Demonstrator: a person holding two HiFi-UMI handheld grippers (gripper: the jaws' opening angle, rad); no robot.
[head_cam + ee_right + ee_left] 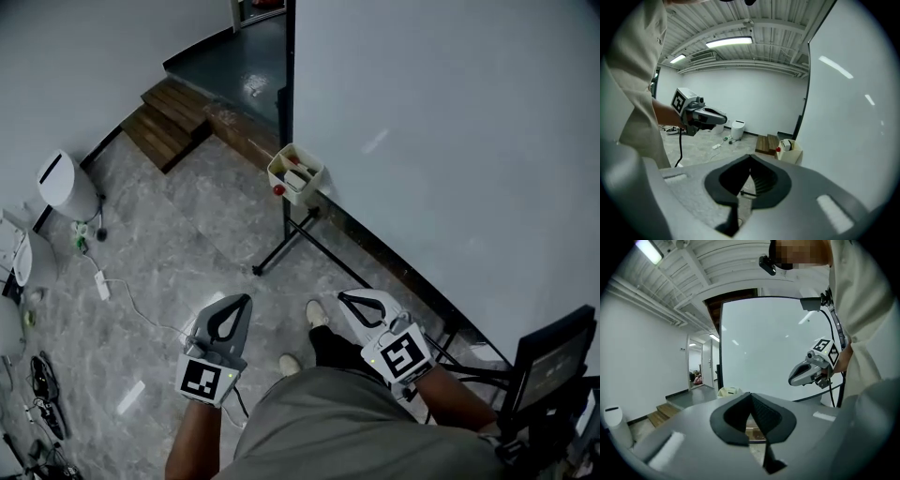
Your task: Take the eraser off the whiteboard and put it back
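A person is standing beside a large whiteboard point(450, 141), looking down at their own body and a grey marble-patterned floor point(187, 234). They are holding both tools low, in front of the waist and well away from the board.

The left gripper point(246, 300) is pointing forward over the floor. Its jaws are pressed together, with nothing between them. The right gripper point(343, 298) is pointing toward the foot of the board. Its jaws are also closed and empty.

No eraser is showing on the part of the board's face that is in view. A small cream basket point(314, 186) is hanging at the board's lower left corner, above the legs of its stand. It is holding a few small items, including something red and something white. The eraser may be among them, but they are too small to tell apart.

Neither tool is carrying or touching the eraser, and both are hanging back from the board. This suggests one of two things: the eraser is already back in place, or the task is not yet under way. These views are not settling which.
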